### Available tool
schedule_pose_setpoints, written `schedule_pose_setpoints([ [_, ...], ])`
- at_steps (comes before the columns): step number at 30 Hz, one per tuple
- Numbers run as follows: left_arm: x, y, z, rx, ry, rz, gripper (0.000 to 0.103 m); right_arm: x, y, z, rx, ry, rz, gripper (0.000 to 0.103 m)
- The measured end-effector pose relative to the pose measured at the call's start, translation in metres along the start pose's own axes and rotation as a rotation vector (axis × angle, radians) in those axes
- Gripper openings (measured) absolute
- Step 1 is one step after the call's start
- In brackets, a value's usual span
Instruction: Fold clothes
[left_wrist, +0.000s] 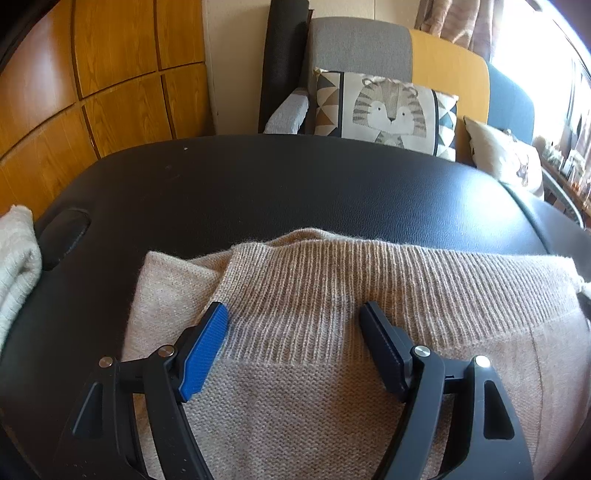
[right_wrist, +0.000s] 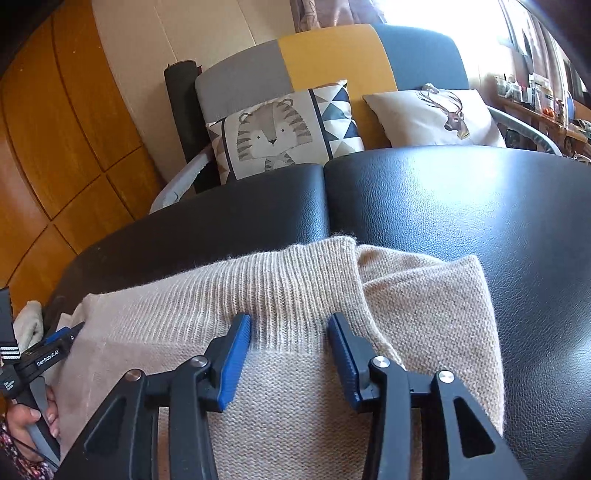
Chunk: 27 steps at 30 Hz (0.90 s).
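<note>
Left wrist view: the left gripper (left_wrist: 293, 317) hangs spread wide over the ribbed band of a beige sweater (left_wrist: 332, 369) lying on the black bench (left_wrist: 295, 184), gripping nothing. A pale garment (left_wrist: 16, 258) lies at the bench's left edge. Right wrist view: the right gripper (right_wrist: 290, 332) stands part open above the same ribbing, pads clear of it. A tiger cushion (right_wrist: 280, 133) sits on the sofa (right_wrist: 325, 55) behind.

A black padded table (right_wrist: 443, 206) filled the middle. Behind it stood a sofa (right_wrist: 332, 51) with grey, yellow and blue parts. A tiger pillow (right_wrist: 273, 136) and a deer pillow (right_wrist: 436, 118) leaned on it. Wooden panels (left_wrist: 92, 74) covered the wall.
</note>
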<state>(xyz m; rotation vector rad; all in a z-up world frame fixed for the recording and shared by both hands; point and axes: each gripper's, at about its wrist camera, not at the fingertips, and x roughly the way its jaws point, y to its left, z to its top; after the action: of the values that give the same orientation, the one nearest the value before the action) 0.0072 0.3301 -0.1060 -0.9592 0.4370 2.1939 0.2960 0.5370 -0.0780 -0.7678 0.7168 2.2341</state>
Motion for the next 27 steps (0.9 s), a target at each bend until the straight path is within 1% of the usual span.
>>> schedule_pose_setpoints([
  [2,-0.005,0.002,-0.002,0.006,-0.002,0.015,0.077,0.000,0.000,0.000,0.004,0.000,0.004,0.044],
  [4,-0.010,0.009,-0.006,-0.011,-0.005,0.035,0.078,0.001,-0.001,-0.001,0.008,-0.001,0.009,0.044],
  [5,-0.011,0.013,-0.008,-0.026,-0.004,0.042,0.082,0.001,-0.001,-0.001,0.010,-0.001,0.011,0.044],
  [8,-0.004,0.032,-0.014,-0.115,0.023,0.011,0.094,0.001,-0.002,-0.003,0.012,-0.001,0.013,0.044],
  [9,-0.002,0.037,-0.015,-0.137,0.029,-0.001,0.095,0.001,-0.002,-0.003,0.012,-0.002,0.014,0.044],
  [10,0.000,0.040,-0.016,-0.156,0.034,-0.013,0.096,0.001,-0.002,-0.003,0.012,-0.001,0.015,0.044],
  [15,-0.001,0.032,-0.021,-0.123,0.022,0.024,0.096,0.001,-0.002,-0.004,0.012,-0.003,0.013,0.044],
  [21,-0.001,0.037,-0.021,-0.136,0.019,0.008,0.097,0.000,0.000,-0.007,0.010,-0.004,0.009,0.044],
  [25,0.000,0.039,-0.020,-0.141,0.020,-0.001,0.097,0.001,-0.001,-0.005,0.013,0.010,0.011,0.044],
  [27,0.000,0.040,-0.019,-0.143,0.019,-0.004,0.097,-0.005,0.002,-0.004,0.006,0.023,-0.018,0.044],
])
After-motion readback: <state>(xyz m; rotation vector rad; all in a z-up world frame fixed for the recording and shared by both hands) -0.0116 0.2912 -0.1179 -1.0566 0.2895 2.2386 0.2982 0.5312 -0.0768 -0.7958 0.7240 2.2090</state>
